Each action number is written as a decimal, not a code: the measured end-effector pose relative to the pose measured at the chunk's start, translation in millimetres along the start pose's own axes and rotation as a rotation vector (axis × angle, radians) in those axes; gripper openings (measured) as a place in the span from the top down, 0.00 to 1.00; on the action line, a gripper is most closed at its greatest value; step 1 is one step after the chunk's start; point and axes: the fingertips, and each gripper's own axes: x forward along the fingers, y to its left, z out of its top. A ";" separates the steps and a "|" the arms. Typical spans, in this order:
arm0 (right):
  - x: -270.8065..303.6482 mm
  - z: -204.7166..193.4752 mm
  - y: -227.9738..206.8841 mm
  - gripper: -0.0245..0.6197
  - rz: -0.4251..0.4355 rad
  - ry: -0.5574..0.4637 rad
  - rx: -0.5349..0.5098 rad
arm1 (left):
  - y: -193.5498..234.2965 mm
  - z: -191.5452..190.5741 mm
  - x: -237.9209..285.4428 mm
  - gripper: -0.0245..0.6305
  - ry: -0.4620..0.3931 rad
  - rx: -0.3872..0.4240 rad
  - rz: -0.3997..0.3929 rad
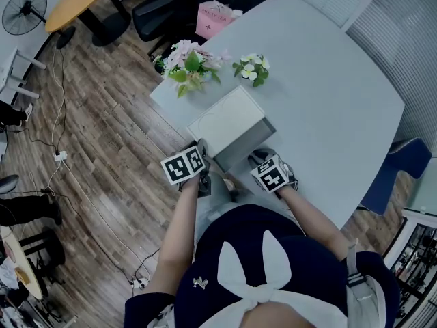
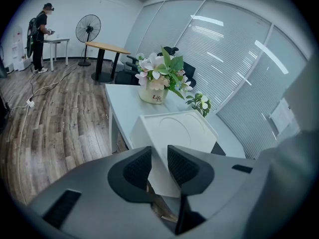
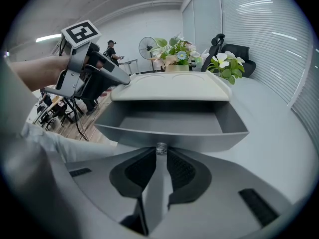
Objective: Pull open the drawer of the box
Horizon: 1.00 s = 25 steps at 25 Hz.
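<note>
My right gripper (image 3: 160, 154)'s jaws clench the open drawer (image 3: 169, 129)'s knob (image 3: 160, 148) at lower centre, my left gripper (image 2: 159, 157)'s jaws pinch the box (image 2: 174, 131)'s corner.

Just a pale grey table (image 1: 328, 101) with rounded corners here. Sitting right on it: a white box (image 1: 229, 118) near the front edge, drawer (image 3: 169, 128) out, plus a pot of flowers (image 1: 190, 63) and a smaller plant (image 1: 251, 68) further back, side by side.

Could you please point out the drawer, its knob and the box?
drawer (image 3: 164, 119): right gripper view, its inner floor.
knob (image 3: 160, 149): right gripper view, its shiny tip.
box (image 2: 174, 131): left gripper view, its top face.
</note>
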 end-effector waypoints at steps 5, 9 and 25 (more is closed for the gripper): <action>-4.6 -5.5 3.1 0.85 0.004 0.009 0.008 | 0.1 -0.3 -1.9 0.79 0.000 -0.002 -0.001; -5.8 -11.9 2.0 0.85 0.002 0.015 0.006 | 0.4 -0.9 0.9 0.79 0.005 -0.003 -0.001; -14.6 -31.7 3.3 0.85 0.001 0.044 0.025 | 0.8 0.2 1.5 0.79 0.007 0.006 -0.006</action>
